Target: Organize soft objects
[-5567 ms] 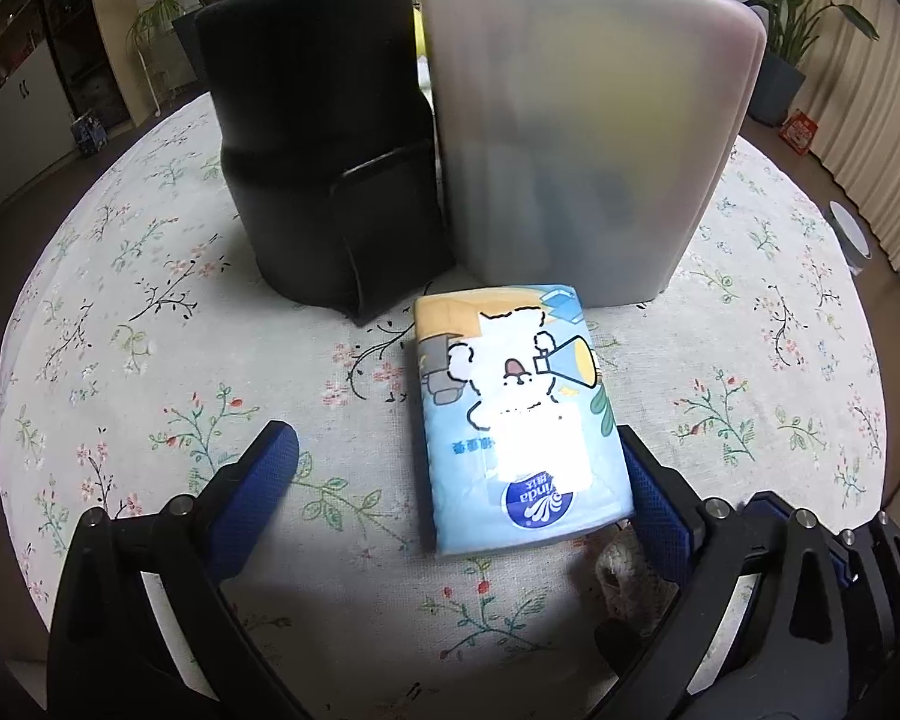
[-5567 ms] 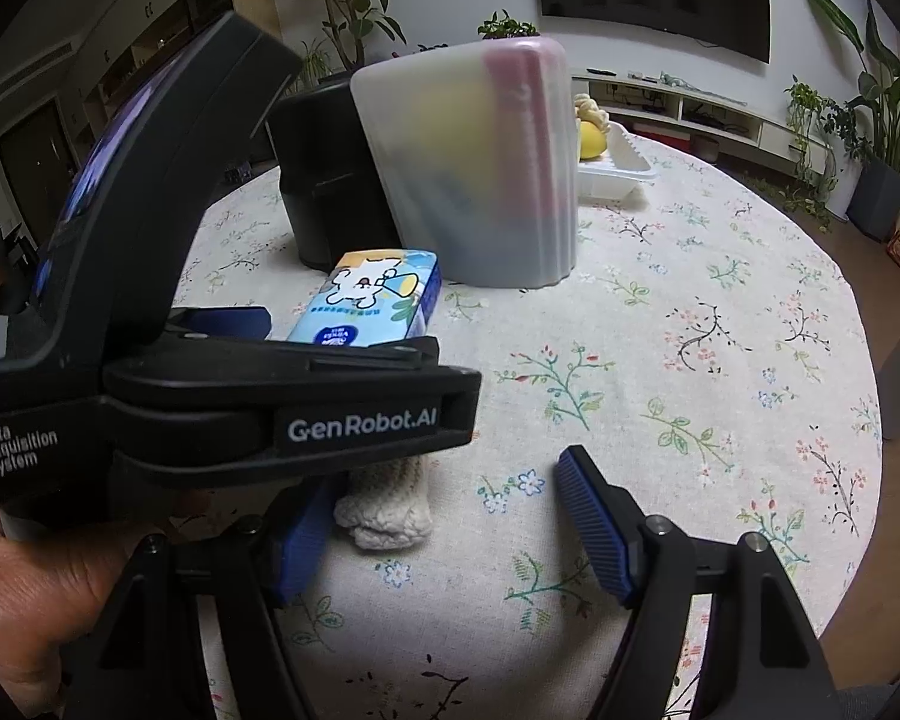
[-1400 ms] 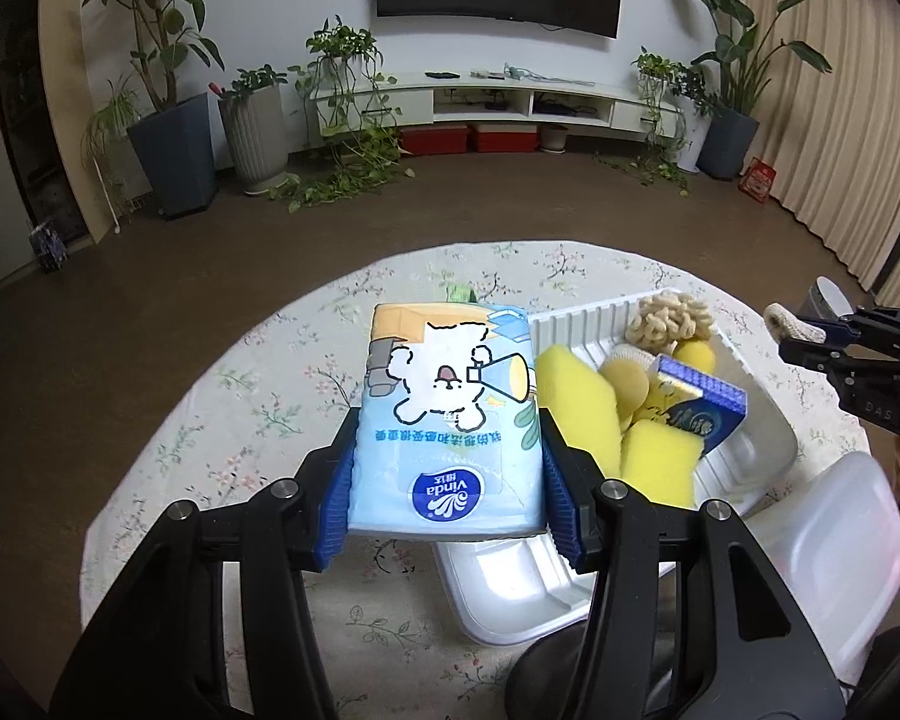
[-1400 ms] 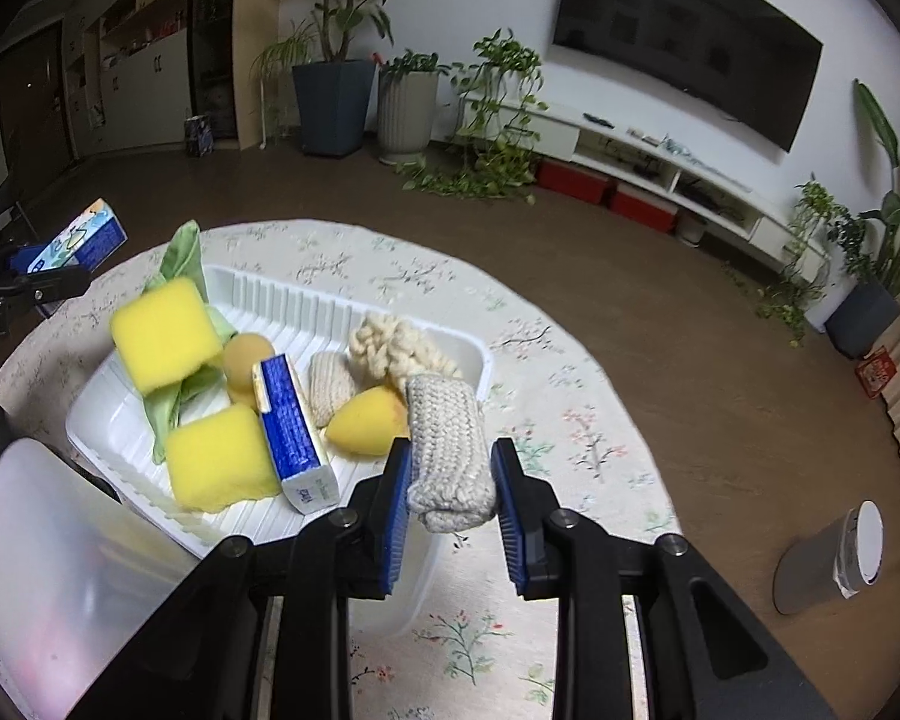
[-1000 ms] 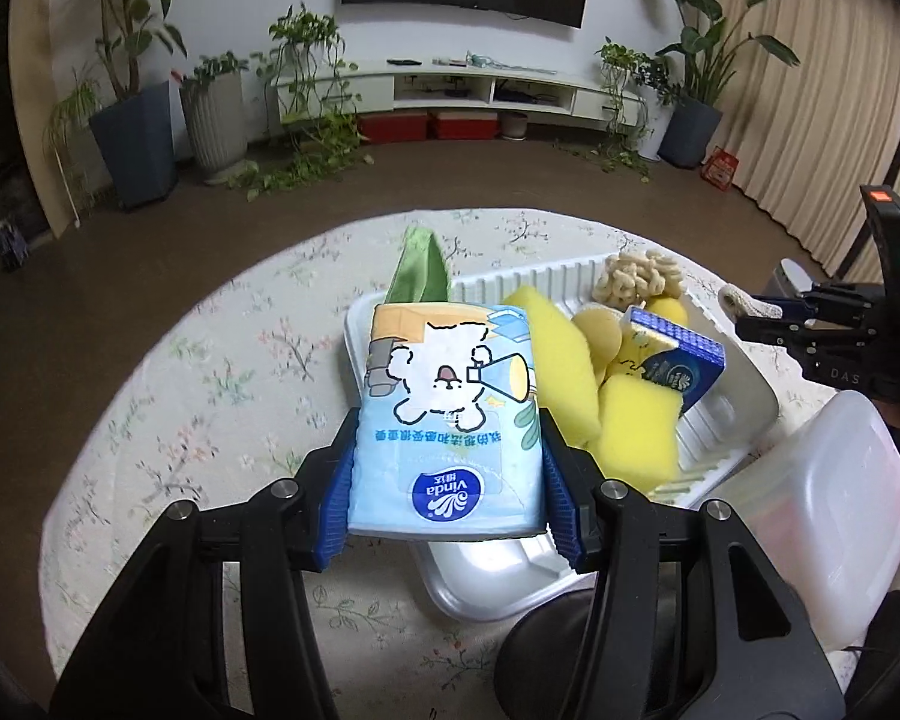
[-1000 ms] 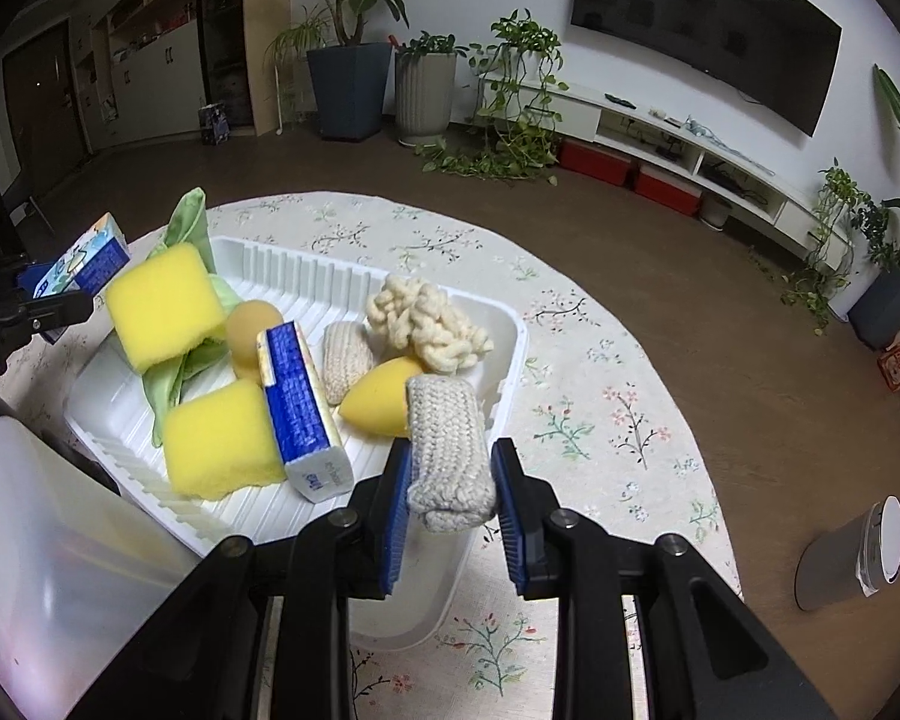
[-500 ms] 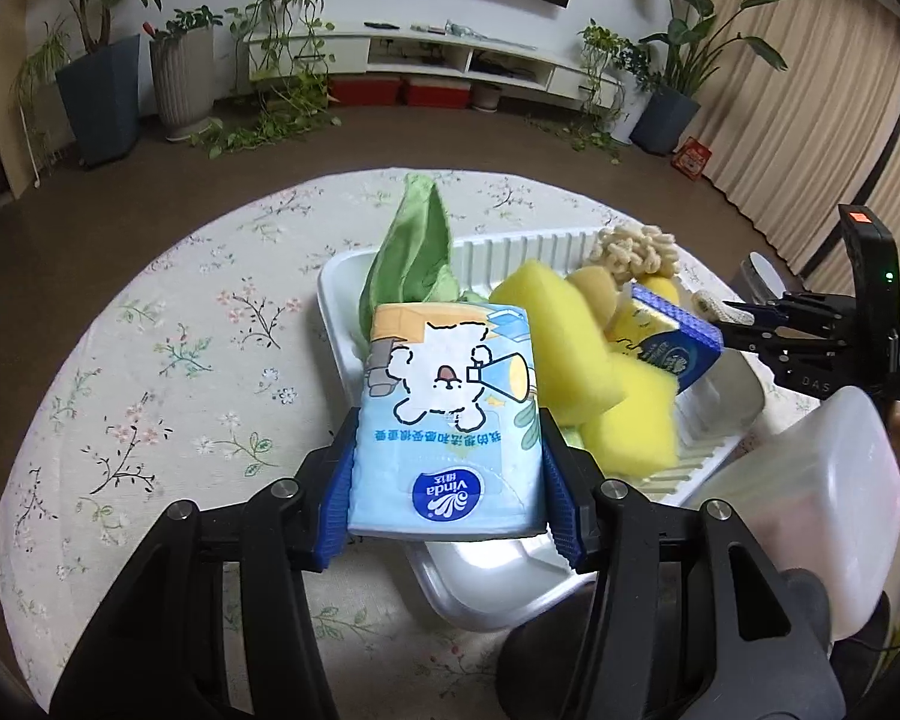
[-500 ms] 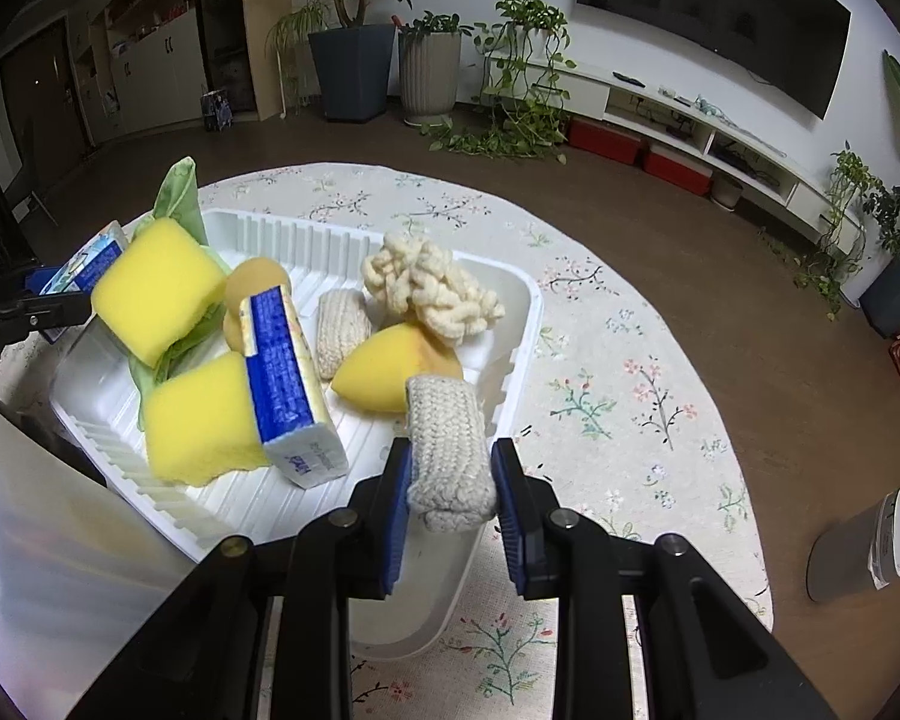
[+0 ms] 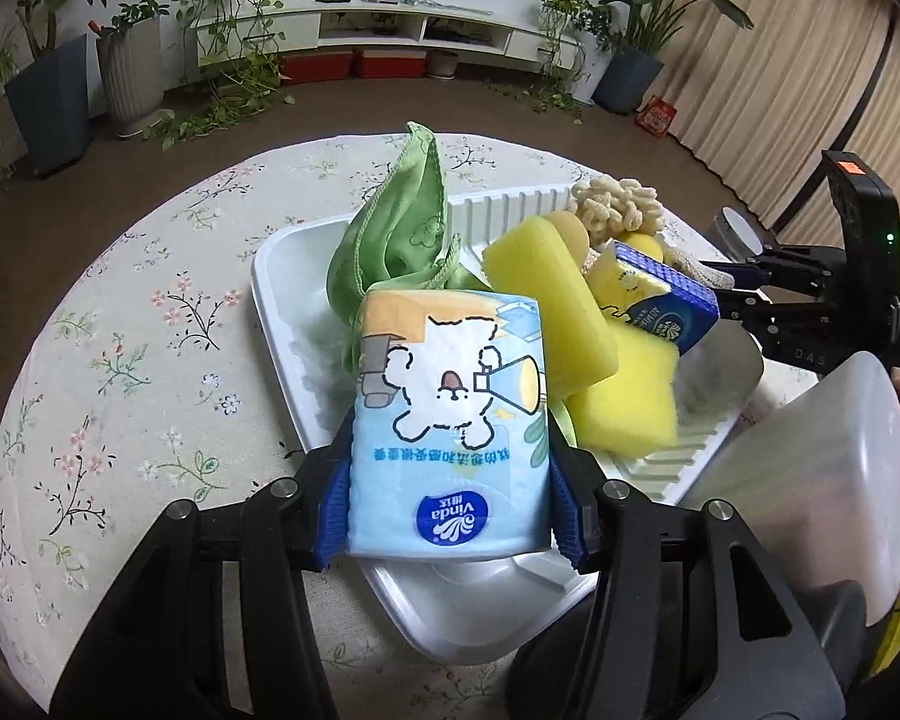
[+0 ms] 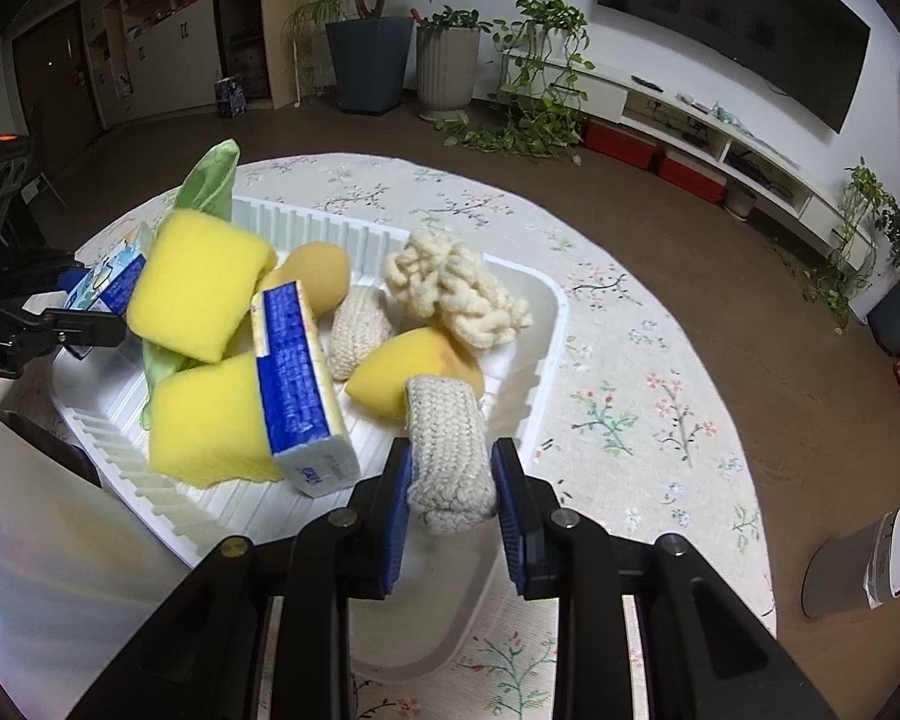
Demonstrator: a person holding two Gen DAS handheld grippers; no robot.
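Observation:
My left gripper (image 9: 450, 504) is shut on a light-blue tissue pack (image 9: 450, 426) with a cartoon bear and holds it over the near corner of the white tray (image 9: 276, 300). My right gripper (image 10: 453, 480) is shut on a cream knitted pad (image 10: 447, 450) and holds it over the near edge of the same tray (image 10: 555, 312). The tray holds yellow sponges (image 10: 195, 291), a blue tissue pack (image 10: 297, 372), a green cloth (image 9: 402, 222), a cream yarn bundle (image 10: 456, 294) and another knitted pad (image 10: 357, 330).
The tray sits on a round table with a floral cloth (image 9: 120, 312). A translucent white bin (image 9: 810, 468) and a black container (image 9: 630, 660) stand close below the grippers. A grey can (image 10: 858, 564) stands on the floor beyond the table.
Both grippers have come down closer to the tray, each still holding its object. The tissue pack now hangs over the tray's corner and the knitted pad over its near edge.

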